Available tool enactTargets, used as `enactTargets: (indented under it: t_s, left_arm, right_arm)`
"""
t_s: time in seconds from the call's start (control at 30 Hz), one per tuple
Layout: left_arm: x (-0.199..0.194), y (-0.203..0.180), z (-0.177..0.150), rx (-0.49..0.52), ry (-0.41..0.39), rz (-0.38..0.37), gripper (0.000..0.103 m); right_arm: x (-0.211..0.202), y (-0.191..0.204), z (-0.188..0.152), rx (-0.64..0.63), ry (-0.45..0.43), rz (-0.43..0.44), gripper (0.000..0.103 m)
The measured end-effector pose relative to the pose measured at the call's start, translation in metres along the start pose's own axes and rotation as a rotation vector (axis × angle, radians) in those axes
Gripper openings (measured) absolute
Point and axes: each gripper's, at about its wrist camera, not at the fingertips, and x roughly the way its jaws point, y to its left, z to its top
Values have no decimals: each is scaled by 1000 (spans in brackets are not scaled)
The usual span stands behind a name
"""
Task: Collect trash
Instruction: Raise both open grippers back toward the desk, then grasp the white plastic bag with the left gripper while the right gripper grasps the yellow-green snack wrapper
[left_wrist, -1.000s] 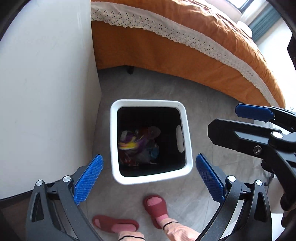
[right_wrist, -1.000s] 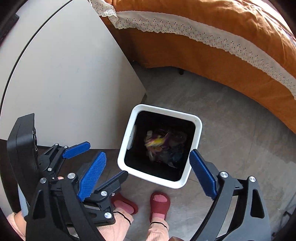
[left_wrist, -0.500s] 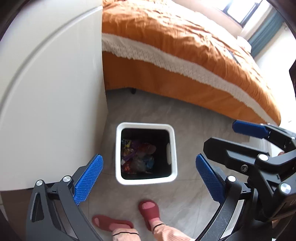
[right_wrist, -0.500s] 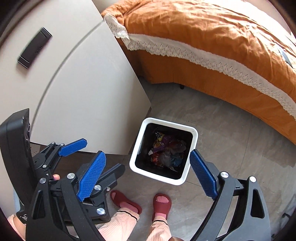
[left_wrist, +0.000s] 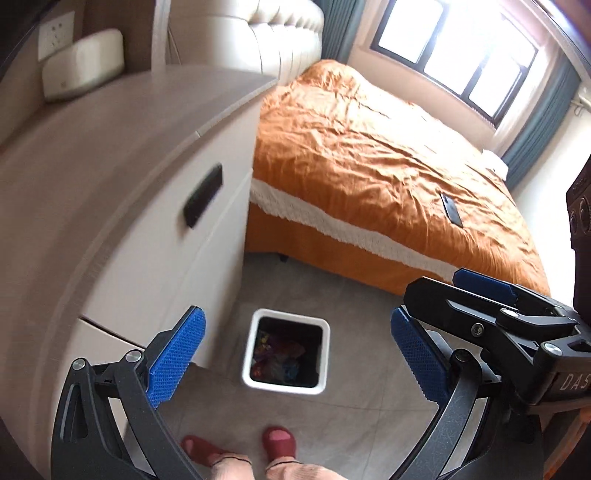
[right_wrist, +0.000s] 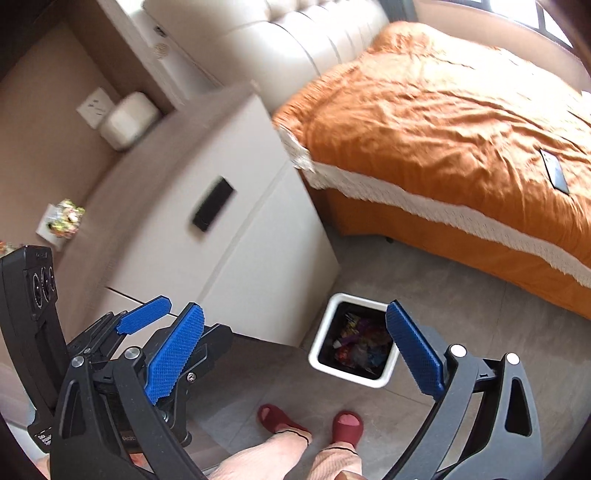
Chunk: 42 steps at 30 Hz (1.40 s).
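Observation:
A white square bin stands on the grey floor far below both grippers, with colourful wrappers inside it. My left gripper is open, with nothing between its blue pads. My right gripper has its jaws opening wide, and nothing is between them either. Each gripper shows at the side of the other's view. A crumpled colourful wrapper lies on the cabinet top at the left of the right wrist view.
A white bedside cabinet with a dark handle rises left of the bin, with a white box at its back. A bed with an orange cover carries a dark phone. The person's feet in red slippers stand near the bin.
Both grippers have risen high above the bin, which now looks small. The cabinet top, the bed's top and the window have come into view. Both stay empty.

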Motion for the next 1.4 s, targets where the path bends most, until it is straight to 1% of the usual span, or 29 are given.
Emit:
enactTargets:
  t_s: [0.07,0.17,0.2,0.33,0.4,0.5,0.67,0.83,0.93,1.03,1.17,1.23,1.3,1.4]
  left_arm:
    - [-26,10,11,3,-55,60,98]
    - [-59,34,25,-28,-109,133,98]
    - [-72,46,29,-45,-136,172,98]
    - [-111,94,39,-98,-202,287,98]
    - [-128,121,42,-122,-227,331,98]
    - [-151,160,45,-148,-257,400,98]
    - [-177,225,47,-181,-293,495,98]
    - [-182,277,49,-187,-296,550,98]
    - [-177,305,50,-176,-290,574,98]
    - [-167,334,53,-148,-266,593,98]
    - [-147,363,59,-83,-236,592,98]
    - [-138,374,63,-51,-224,574,98]
    - [-130,383,68,-14,-213,553,98]
    - [-112,390,77,69,-184,563,97]
  right_arm:
    - [-8,17,12,-32,-21,41,98]
    - [-13,55,34,-99,-36,104,98]
    - [-14,72,41,-132,-42,131,98]
    - [-10,133,62,-256,-54,207,98]
    - [-7,166,68,-318,-58,235,98]
    - [2,214,76,-378,-56,282,98]
    - [22,280,79,-467,-55,318,98]
    - [47,333,80,-505,-34,337,98]
    - [65,358,79,-519,-22,332,98]
    - [83,377,78,-517,-8,318,98]
    - [110,396,83,-494,12,296,98]
    - [128,404,88,-478,25,268,98]
    - [147,410,92,-453,60,266,98]
    - [174,418,95,-423,109,236,98]
